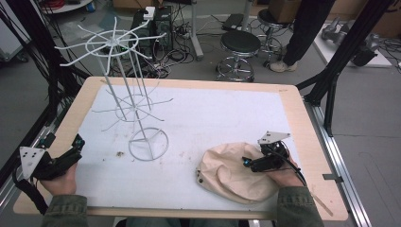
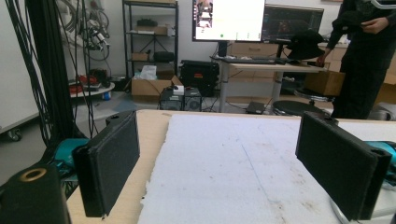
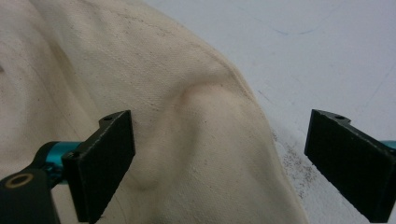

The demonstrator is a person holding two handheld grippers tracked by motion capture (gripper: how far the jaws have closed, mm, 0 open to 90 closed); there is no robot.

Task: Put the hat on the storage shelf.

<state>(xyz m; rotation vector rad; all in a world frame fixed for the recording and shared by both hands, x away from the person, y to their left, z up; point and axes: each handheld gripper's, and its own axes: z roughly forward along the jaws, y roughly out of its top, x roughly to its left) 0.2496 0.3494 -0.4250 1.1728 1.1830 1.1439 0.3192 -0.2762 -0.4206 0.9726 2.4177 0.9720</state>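
A cream cloth cap (image 1: 227, 172) lies crumpled on the white mat at the front right. My right gripper (image 1: 253, 162) hovers over the cap's right side, jaws wide open. In the right gripper view the cap (image 3: 187, 135) bulges up between the two black pads (image 3: 105, 158), which do not pinch it. A white wire rack (image 1: 127, 90) with radiating hooks stands upright at the back left on a ring base (image 1: 148, 144). My left gripper (image 1: 75, 146) rests at the front left edge, open, with bare mat (image 2: 233, 177) between its pads (image 2: 109, 165).
The wooden table (image 1: 302, 118) carries the white mat (image 1: 213, 118). A small speck of debris (image 1: 120, 153) lies left of the ring base. Black frame posts (image 1: 331, 90) stand at the right; stools (image 1: 240, 52) and a standing person (image 1: 305, 33) are beyond the far edge.
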